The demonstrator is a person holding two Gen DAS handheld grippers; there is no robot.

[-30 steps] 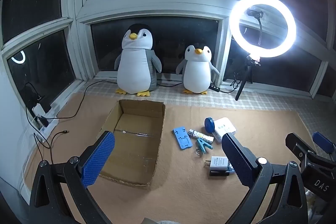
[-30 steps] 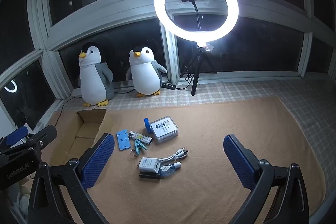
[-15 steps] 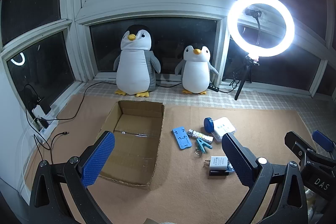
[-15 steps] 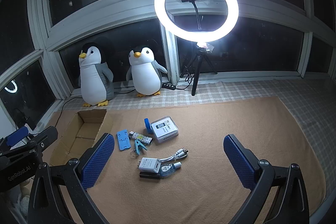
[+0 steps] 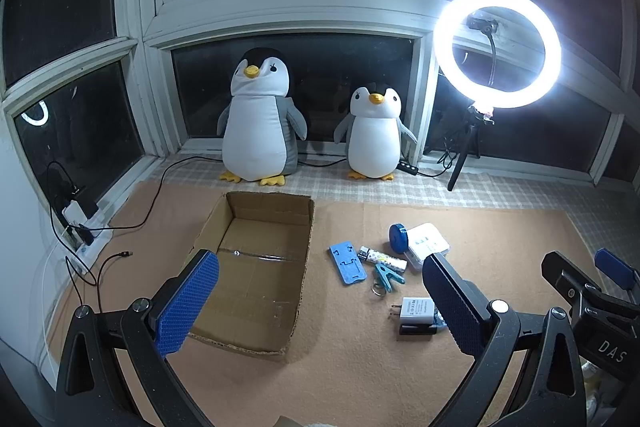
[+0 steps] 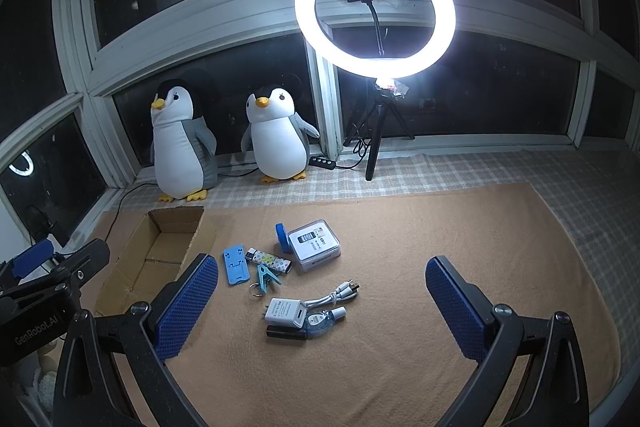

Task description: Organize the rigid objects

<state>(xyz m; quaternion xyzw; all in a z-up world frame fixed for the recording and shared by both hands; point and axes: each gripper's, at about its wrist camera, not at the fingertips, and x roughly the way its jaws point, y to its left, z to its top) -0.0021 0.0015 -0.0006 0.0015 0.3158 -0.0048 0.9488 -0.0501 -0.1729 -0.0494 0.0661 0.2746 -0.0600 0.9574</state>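
Note:
An open, empty cardboard box lies on the tan mat. To its right sits a cluster of small items: a blue phone stand, a patterned lighter, a teal clip, a blue round case, a white boxed item, a white charger with cable. My left gripper hovers open above the box's near right corner. My right gripper hovers open above the charger. Neither holds anything.
Two plush penguins stand at the window. A lit ring light on a tripod stands behind the mat. Cables and a power strip lie along the left wall.
The left wrist view has shifted slightly; otherwise both grippers stay open and no object has moved.

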